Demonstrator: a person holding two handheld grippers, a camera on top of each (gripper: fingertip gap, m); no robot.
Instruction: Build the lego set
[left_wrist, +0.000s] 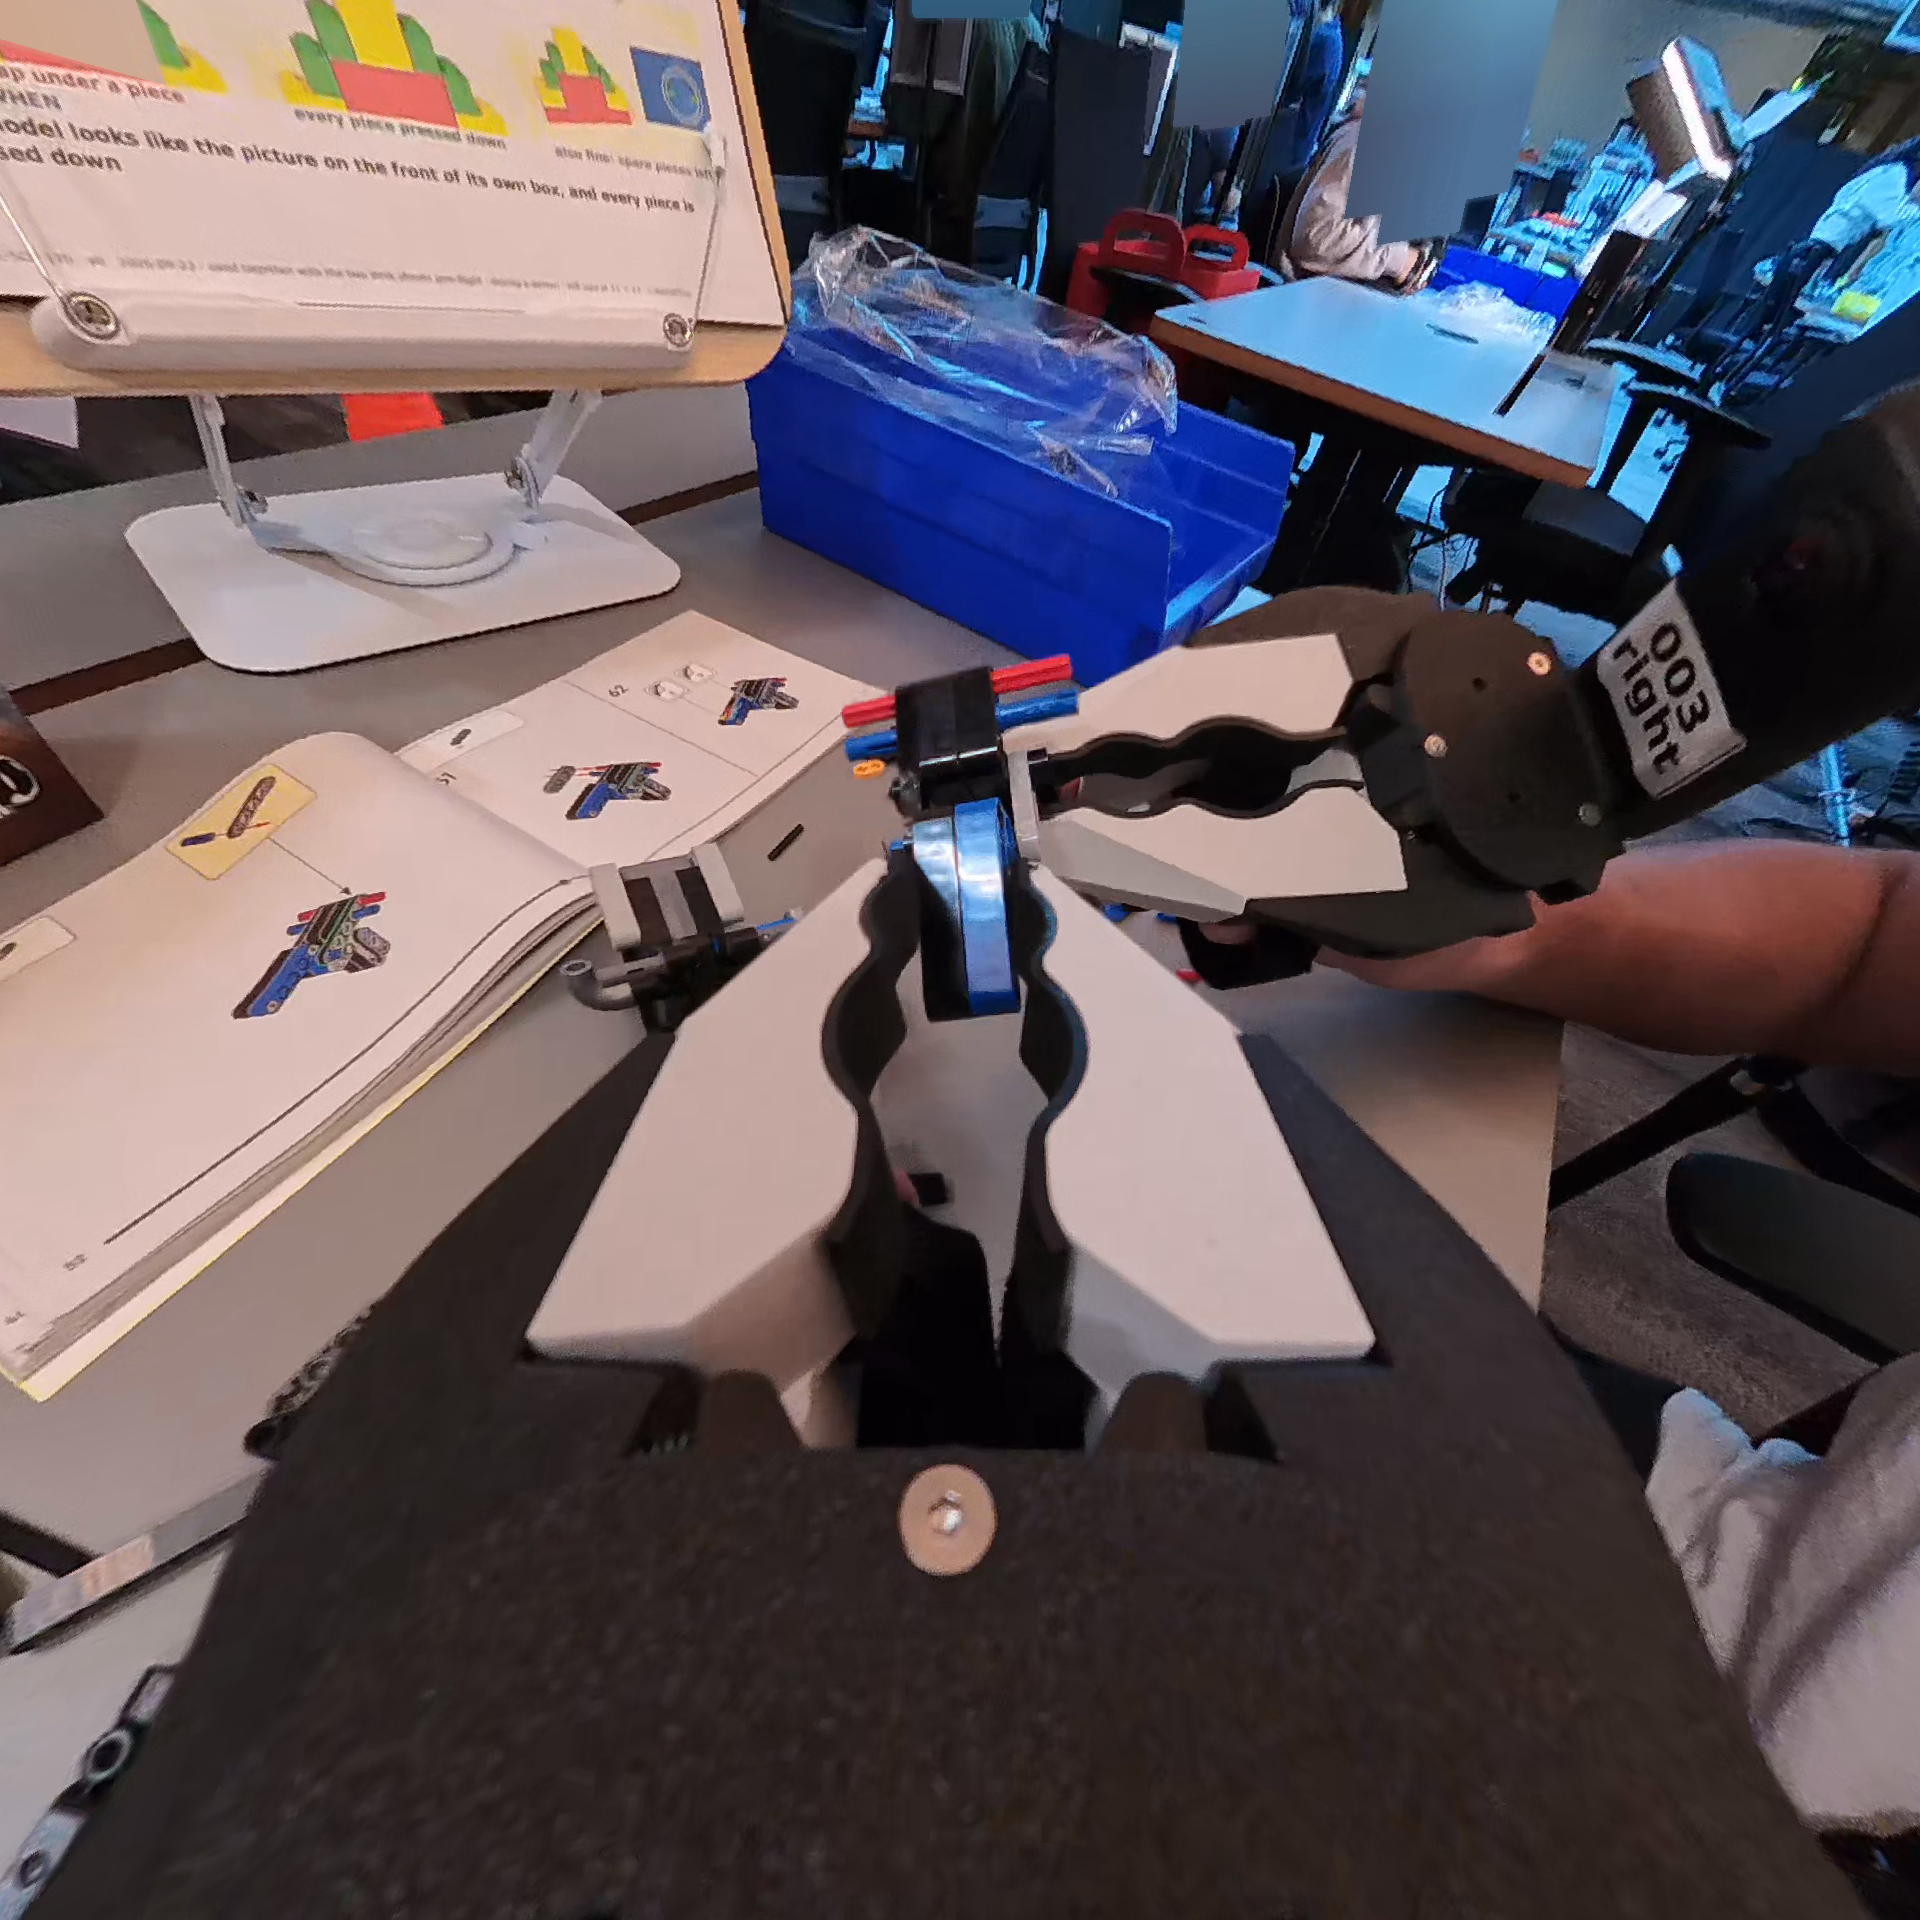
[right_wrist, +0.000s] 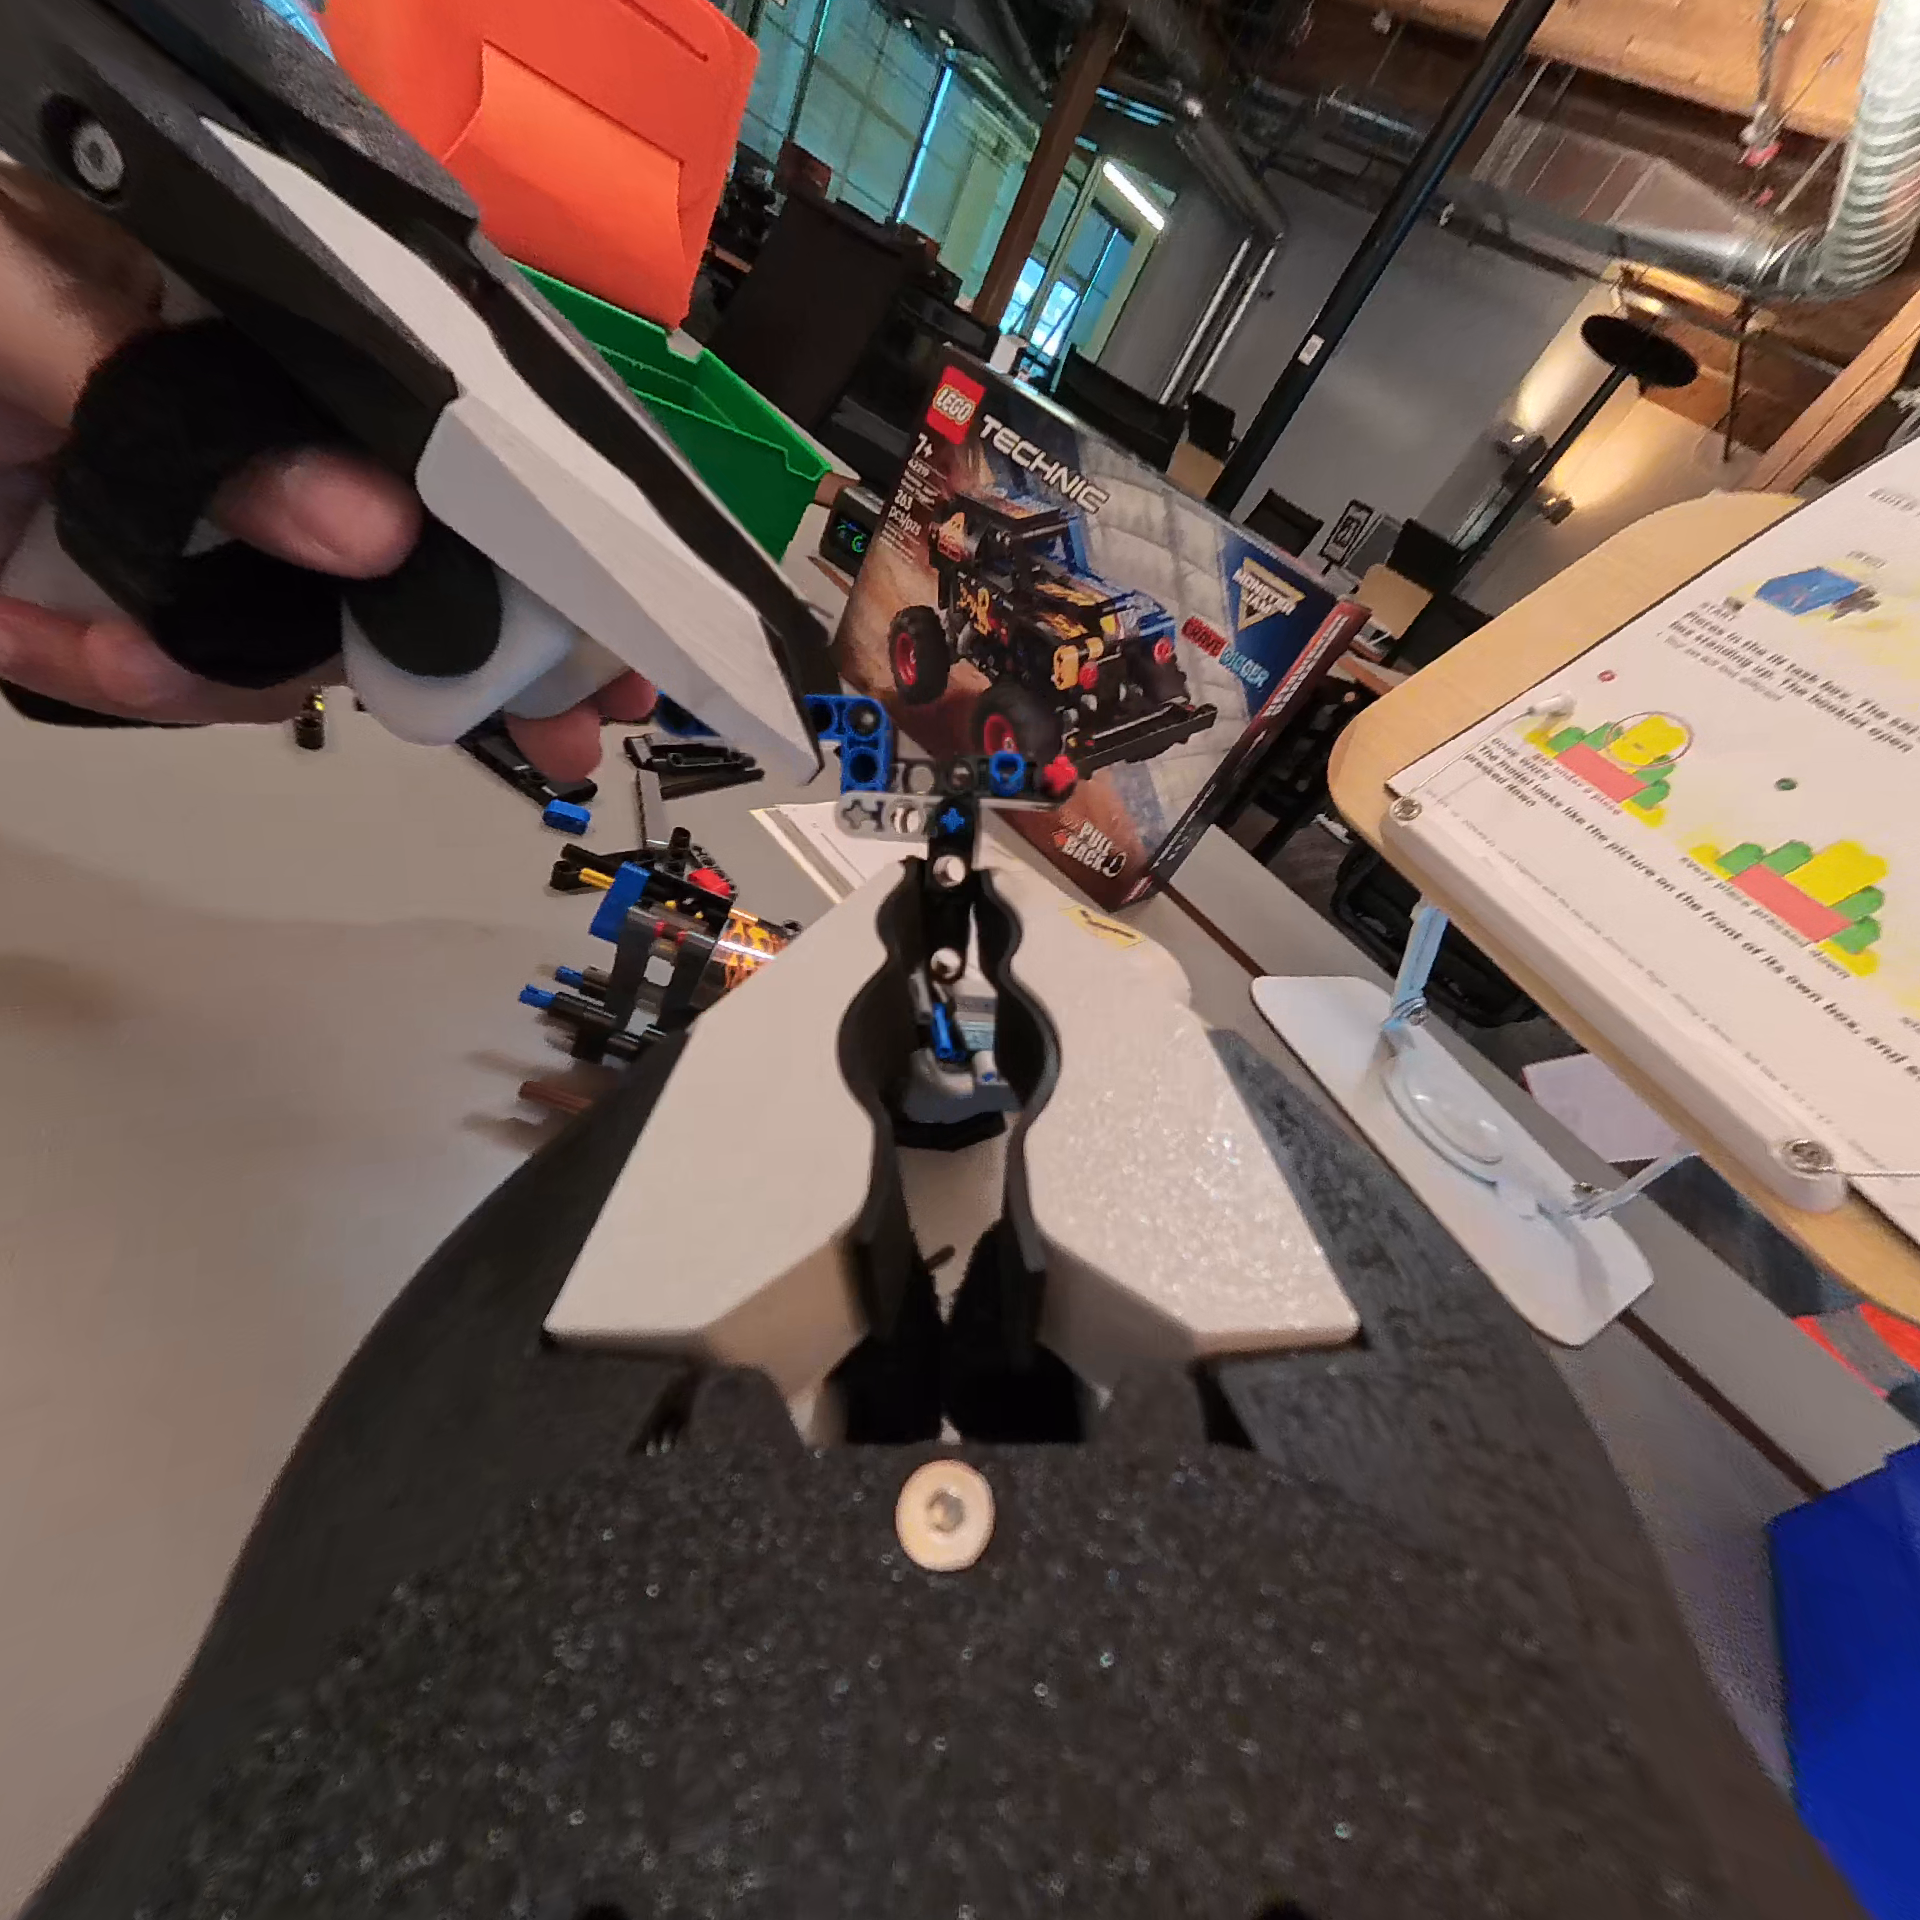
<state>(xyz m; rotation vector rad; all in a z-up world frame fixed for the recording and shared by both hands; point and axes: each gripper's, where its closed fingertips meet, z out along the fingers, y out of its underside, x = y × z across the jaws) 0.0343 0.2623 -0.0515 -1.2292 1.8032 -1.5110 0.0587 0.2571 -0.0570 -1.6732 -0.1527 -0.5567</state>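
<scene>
two tools (left_wrist: 961, 904) (right_wrist: 951, 894) pinching one lego assembly (left_wrist: 956, 748) | grey table (left_wrist: 665, 582) — open workshop

Grey table (left_wrist: 644, 582) bears booklet (left_wrist: 260, 987), stand (left_wrist: 416, 582), blue bin (left_wrist: 987, 499).

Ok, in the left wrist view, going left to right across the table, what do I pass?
Open instruction booklet → small grey and black sub-assembly → lego assembly held by the left gripper → right gripper → person's forearm.
</scene>
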